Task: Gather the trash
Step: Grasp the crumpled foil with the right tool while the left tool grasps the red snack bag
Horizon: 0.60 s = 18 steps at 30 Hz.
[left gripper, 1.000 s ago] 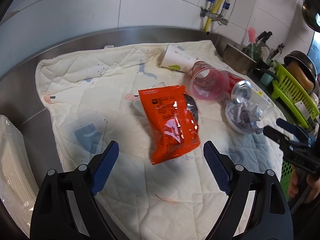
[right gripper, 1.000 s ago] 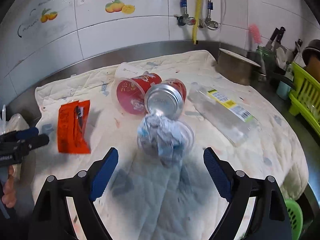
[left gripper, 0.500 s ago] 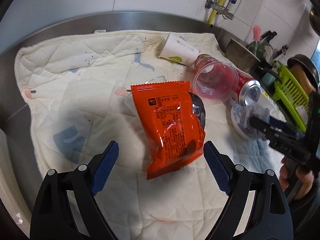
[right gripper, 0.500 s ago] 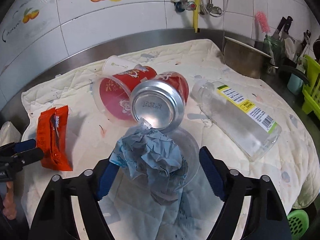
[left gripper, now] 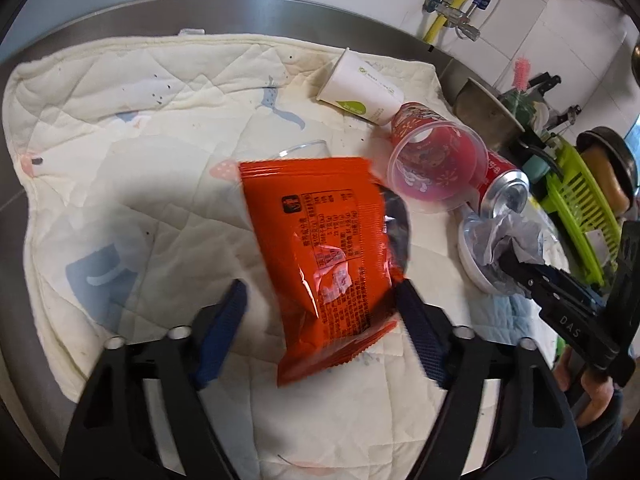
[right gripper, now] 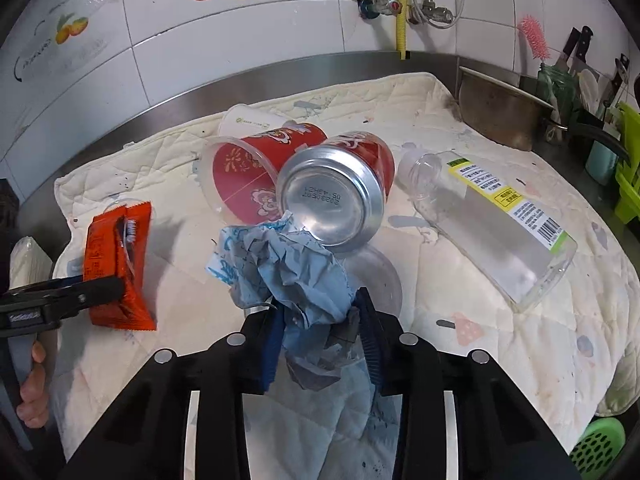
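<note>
Both wrist cameras look steeply down, close over the quilted surface (left gripper: 160, 128). Each catches the red can (left gripper: 505, 190) (right gripper: 340, 196) and the other tool.

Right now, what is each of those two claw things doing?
Left gripper: jaws closing around the orange snack packet.
Right gripper: jaws closing on the crumpled blue paper.

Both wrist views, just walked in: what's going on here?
A person is clearing trash off a quilted mat with two tools. The right hand-held gripper is closing on a crumpled blue paper wad beside a soda can. The left hand-held gripper is closing around an orange snack packet, one pad at its edge, the other still clear. The cups, the can and a clear bottle lie untouched.
</note>
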Each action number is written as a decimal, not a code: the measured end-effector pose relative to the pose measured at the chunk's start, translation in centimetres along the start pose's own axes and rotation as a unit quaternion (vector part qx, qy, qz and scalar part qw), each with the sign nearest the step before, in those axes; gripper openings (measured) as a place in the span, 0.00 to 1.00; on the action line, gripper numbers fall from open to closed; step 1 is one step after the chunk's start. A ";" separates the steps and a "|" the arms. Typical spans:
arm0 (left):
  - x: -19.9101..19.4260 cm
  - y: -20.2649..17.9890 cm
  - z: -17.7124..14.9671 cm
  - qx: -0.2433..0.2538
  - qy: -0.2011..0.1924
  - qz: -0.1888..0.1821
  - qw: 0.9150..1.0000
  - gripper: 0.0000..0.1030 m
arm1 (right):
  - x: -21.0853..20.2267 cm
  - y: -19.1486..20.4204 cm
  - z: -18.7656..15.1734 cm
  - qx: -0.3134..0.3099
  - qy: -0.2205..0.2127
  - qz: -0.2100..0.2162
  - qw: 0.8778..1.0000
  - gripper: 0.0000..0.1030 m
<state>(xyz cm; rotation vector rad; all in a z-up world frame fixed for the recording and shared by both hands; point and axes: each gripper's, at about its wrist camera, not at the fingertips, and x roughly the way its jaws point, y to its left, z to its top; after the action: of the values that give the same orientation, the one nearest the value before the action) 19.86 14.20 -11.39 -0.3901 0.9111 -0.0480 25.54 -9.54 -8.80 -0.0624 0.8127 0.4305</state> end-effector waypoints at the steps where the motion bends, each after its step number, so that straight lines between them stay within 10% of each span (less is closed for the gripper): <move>1: 0.1 0.1 0.0 -0.003 0.001 -0.007 1.000 0.57 | -0.2 0.0 -0.1 0.000 -0.002 -0.001 1.000 0.31; 18: -3.9 -1.3 -1.1 0.024 -0.028 -0.056 0.998 0.12 | -7.5 1.3 -0.9 0.027 -0.069 0.034 0.997 0.29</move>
<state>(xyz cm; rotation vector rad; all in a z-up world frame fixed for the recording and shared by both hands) 16.78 13.48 -8.57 -0.3955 0.8304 -0.1601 19.88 -11.17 -3.96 0.0442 0.6915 0.4722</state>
